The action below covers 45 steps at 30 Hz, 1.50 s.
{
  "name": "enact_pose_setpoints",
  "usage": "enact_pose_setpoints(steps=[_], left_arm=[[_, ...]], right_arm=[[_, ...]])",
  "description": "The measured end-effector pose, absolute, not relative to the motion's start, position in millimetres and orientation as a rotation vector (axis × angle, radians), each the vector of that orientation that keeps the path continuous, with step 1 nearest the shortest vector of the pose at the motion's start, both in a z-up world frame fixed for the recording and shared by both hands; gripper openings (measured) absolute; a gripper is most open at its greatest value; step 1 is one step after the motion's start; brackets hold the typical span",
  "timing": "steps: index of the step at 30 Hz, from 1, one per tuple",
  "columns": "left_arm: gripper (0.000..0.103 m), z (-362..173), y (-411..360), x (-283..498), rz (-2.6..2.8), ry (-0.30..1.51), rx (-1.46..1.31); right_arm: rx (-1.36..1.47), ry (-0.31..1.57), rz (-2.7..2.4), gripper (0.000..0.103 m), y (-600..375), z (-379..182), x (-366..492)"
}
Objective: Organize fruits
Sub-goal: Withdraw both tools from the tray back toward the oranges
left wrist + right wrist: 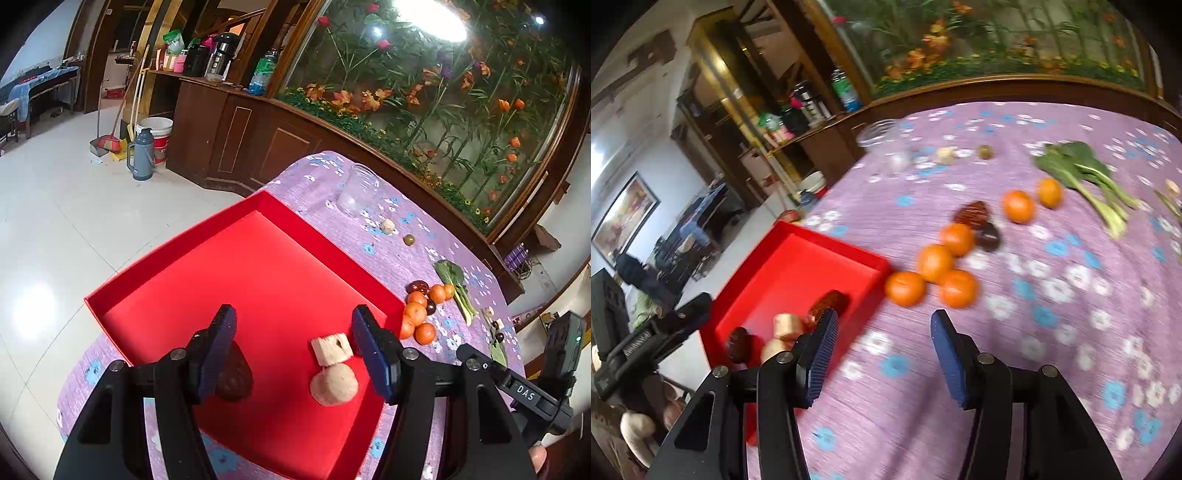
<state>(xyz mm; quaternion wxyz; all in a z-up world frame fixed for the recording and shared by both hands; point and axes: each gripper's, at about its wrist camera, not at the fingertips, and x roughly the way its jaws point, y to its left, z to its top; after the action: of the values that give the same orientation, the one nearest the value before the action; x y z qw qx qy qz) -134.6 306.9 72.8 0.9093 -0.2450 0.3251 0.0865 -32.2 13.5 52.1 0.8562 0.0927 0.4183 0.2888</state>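
A red tray (258, 266) sits on the purple flowered cloth, holding a dark red date (236, 376), a beige cube (330, 349) and a beige round piece (334, 384). My left gripper (294, 317) hangs open over the tray's near end, gripping nothing. Several oranges (934, 262) lie in a cluster just right of the tray (798, 266), with a wrinkled date (973, 214) and a dark fruit (989, 236) beside them. Short of the oranges, over bare cloth, my right gripper (884, 321) is open and empty. This view is blurred.
A leafy green vegetable (1075, 162) lies at the far right. A clear plastic cup (356, 188), a beige lump (387, 226) and a small green fruit (409, 240) sit farther back. Small bits lie near the table's right edge. The tray overhangs the table's left edge above the tiled floor.
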Motion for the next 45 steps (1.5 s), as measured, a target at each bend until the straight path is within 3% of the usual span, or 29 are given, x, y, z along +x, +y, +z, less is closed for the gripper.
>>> enact_pose_setpoints(steps=[15, 20, 23, 32, 45], left_arm=[[0.065, 73, 256, -133, 0.106, 0.725, -0.405], [0.063, 62, 224, -130, 0.049, 0.781, -0.287], [0.052, 57, 202, -125, 0.010, 0.811, -0.222], [0.056, 37, 171, -89, 0.195, 0.879, 0.066], [0.055, 62, 187, -78, 0.081, 0.805, -0.117]], right_arm=[[0.221, 0.886, 0.527, 0.058, -39, 36, -40], [0.220, 0.895, 0.533, 0.058, -36, 31, -39], [0.220, 0.897, 0.539, 0.058, -36, 29, -39], [0.241, 0.898, 0.537, 0.058, -43, 28, -40], [0.228, 0.897, 0.526, 0.058, -47, 25, -33]])
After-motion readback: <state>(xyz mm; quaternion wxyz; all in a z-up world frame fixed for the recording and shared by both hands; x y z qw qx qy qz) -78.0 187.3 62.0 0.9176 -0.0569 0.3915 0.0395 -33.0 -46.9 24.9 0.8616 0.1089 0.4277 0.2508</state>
